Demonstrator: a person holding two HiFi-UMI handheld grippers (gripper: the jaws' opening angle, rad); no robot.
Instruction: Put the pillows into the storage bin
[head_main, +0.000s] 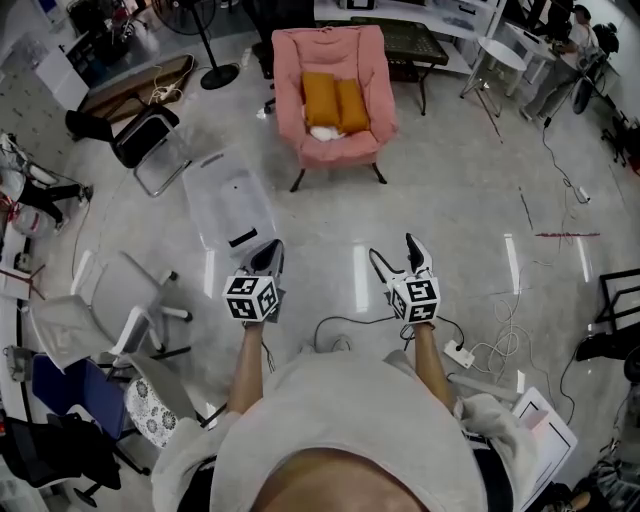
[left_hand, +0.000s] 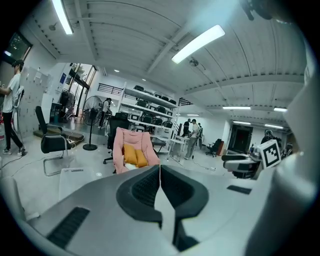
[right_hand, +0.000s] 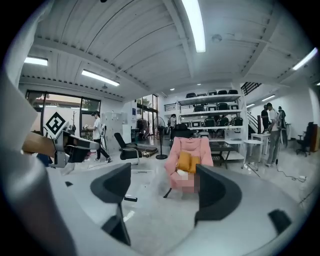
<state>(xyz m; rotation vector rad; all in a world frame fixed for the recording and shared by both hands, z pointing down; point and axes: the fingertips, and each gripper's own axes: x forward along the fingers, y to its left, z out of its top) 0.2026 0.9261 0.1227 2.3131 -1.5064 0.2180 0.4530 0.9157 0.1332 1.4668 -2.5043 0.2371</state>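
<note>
Orange pillows (head_main: 335, 100) sit on a pink armchair (head_main: 330, 55), well ahead of both jaws. The left gripper (head_main: 268, 256) has its jaws together (nothing between); the right gripper (head_main: 393, 252) holds its jaws apart, empty. The storage bin (head_main: 228, 205) lies just beyond the left jaws.

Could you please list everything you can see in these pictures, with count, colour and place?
armchair: one, pink, across the floor, straight ahead
pillows: two, orange, side by side on the armchair
white item: one, on the seat in front of the pillows; too small to identify
storage bin: one, clear, on the floor left of the armchair, nearer the person
office chair: one, black, left of the storage bin
fan: one, black, standing left of the armchair
power strip: one, white, on the floor at right, with cables
left gripper: one, black and white, jaws together, empty
right gripper: one, black and white, jaws apart, nothing between them
</note>
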